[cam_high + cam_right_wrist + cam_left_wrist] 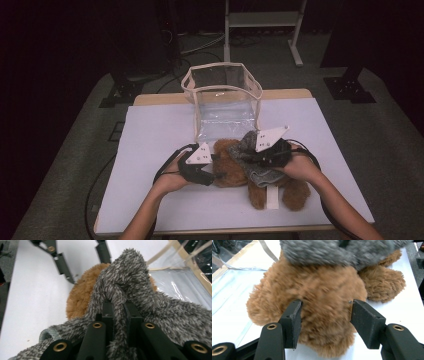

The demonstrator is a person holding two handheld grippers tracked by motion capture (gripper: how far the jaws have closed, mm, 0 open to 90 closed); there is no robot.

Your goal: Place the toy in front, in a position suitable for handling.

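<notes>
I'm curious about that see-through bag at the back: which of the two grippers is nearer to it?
The right gripper, shut on the grey cloth, sits just before the clear bag. The left gripper, at the teddy bear, is farther back.

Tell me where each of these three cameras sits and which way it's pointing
High view: above the person's side, looking forward and down at the white table; forearms, both grippers show.
Left gripper view: rides the left gripper, facing the brown teddy bear.
Right gripper view: rides the right gripper, pinching the grey cloth.
All share bear and cloth.

L claw [325,315] half-open, R claw [117,312] clamped shut.
</notes>
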